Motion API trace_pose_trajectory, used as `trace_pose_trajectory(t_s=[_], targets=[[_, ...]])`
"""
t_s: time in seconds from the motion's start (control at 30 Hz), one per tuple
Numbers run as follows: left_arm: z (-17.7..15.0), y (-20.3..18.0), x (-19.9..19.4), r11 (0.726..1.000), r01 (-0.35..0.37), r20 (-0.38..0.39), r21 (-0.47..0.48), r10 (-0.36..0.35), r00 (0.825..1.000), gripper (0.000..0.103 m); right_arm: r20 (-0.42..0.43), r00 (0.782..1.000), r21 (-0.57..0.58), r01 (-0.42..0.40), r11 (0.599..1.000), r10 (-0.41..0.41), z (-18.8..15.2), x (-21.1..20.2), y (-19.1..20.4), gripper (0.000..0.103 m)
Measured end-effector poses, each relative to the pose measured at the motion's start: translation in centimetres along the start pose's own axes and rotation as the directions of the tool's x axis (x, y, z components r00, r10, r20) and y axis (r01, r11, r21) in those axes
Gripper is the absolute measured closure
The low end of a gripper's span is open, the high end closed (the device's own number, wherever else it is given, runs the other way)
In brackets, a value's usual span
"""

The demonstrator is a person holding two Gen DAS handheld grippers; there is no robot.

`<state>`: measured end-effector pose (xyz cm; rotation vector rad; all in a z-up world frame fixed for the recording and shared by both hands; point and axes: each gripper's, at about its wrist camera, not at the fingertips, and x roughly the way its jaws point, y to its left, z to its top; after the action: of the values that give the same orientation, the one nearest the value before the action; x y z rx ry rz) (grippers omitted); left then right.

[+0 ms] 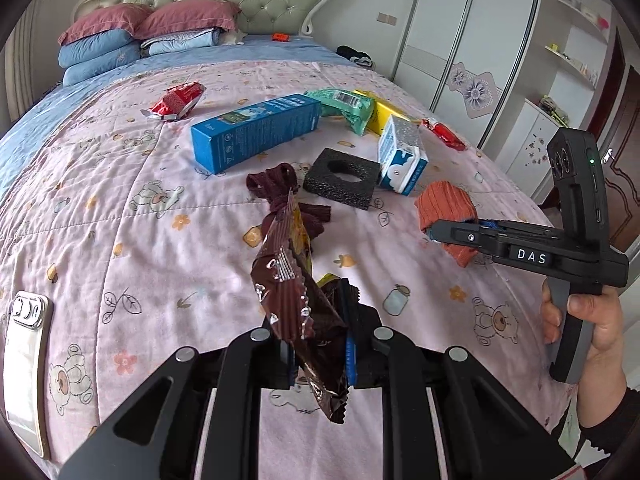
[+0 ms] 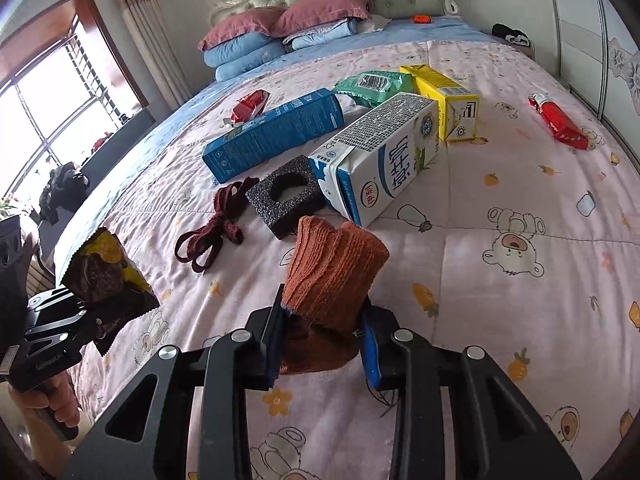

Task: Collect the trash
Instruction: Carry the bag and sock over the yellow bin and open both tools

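My left gripper (image 1: 318, 354) is shut on a brown snack wrapper (image 1: 296, 288) and holds it above the bed; it also shows in the right wrist view (image 2: 108, 280). My right gripper (image 2: 322, 344) is shut on an orange knitted sock (image 2: 334, 276), lifted off the quilt; the sock also shows in the left wrist view (image 1: 446, 208). On the pink quilt lie a blue box (image 1: 256, 130), a milk carton (image 2: 380, 156), a yellow carton (image 2: 448, 100), a green packet (image 2: 374, 84), two red wrappers (image 1: 176, 102) (image 2: 558, 120) and a black foam block (image 2: 286, 200).
A maroon strap (image 2: 216, 226) lies by the foam block. A phone (image 1: 26, 360) lies at the quilt's left edge. Pillows (image 1: 104, 40) and a folded blanket are at the headboard. A wardrobe (image 1: 468, 52) stands to the right of the bed.
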<state>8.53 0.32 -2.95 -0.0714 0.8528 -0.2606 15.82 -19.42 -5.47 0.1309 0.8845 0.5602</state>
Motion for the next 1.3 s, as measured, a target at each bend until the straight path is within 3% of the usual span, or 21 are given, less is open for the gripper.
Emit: trace_pose_trajectory(t_s=[0.37,0.63,1.03,1.3], targets=[[2.2,-9.5,2.6,0.99,0.083,-0.035,0.114,-0.08,0.996,0.086,0.101,0.995,0.009,0.02,1.0,-0.021,-1.7,-8.0,-5.8,0.072],[4.2,-18.2,6.5,0.965,0.194,-0.088,0.175,-0.181,0.98,0.086,0.154,0.985,0.073,0.071,0.995,-0.082,-3.7,-13.3,-12.7,0.072],[5.4,-33.8,12.5,0.874,0.376,-0.214,0.308,-0.321,0.922,0.086,0.204,0.937,0.241,0.234,0.942,-0.285,-9.0,-22.7,-24.2,0.072],[5.0,-43.6,16.1,0.799,0.484,-0.319,0.359,-0.382,0.867,0.086,0.2,0.909,0.358,0.28,0.891,-0.366,-13.5,-27.6,-30.8,0.072]])
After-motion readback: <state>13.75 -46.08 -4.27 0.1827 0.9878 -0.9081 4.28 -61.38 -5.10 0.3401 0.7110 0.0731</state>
